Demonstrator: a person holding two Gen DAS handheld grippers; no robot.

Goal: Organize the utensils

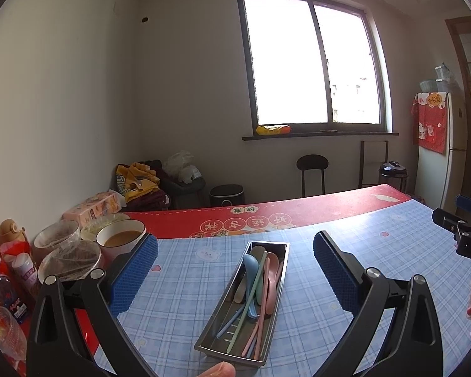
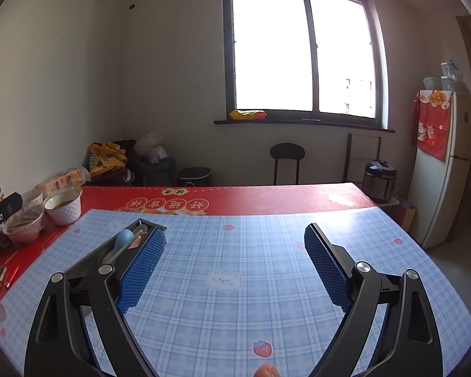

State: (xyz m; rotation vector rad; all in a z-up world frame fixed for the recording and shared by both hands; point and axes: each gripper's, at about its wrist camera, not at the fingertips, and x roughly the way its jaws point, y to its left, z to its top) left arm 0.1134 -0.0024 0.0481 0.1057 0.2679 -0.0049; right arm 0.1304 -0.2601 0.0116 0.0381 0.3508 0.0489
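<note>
Because both claws stand released and empty above the surface (image 2: 235,251), the left claw (image 1: 235,270) frames the metal tray (image 1: 210,342) holding the spoons and chopsticks (image 1: 257,282), while the right claw (image 2: 235,270) waits beside it.

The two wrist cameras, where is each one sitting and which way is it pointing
Left wrist: on the left gripper, open above the blue checked mat, facing the window, with the metal tray of spoons and chopsticks between its fingers; a fingertip shows at the bottom.
Right wrist: on the right gripper, open over bare mat, tray behind its left finger; a fingertip below.
Shared: tray, mat, window, fridge, soup bowl.
</note>
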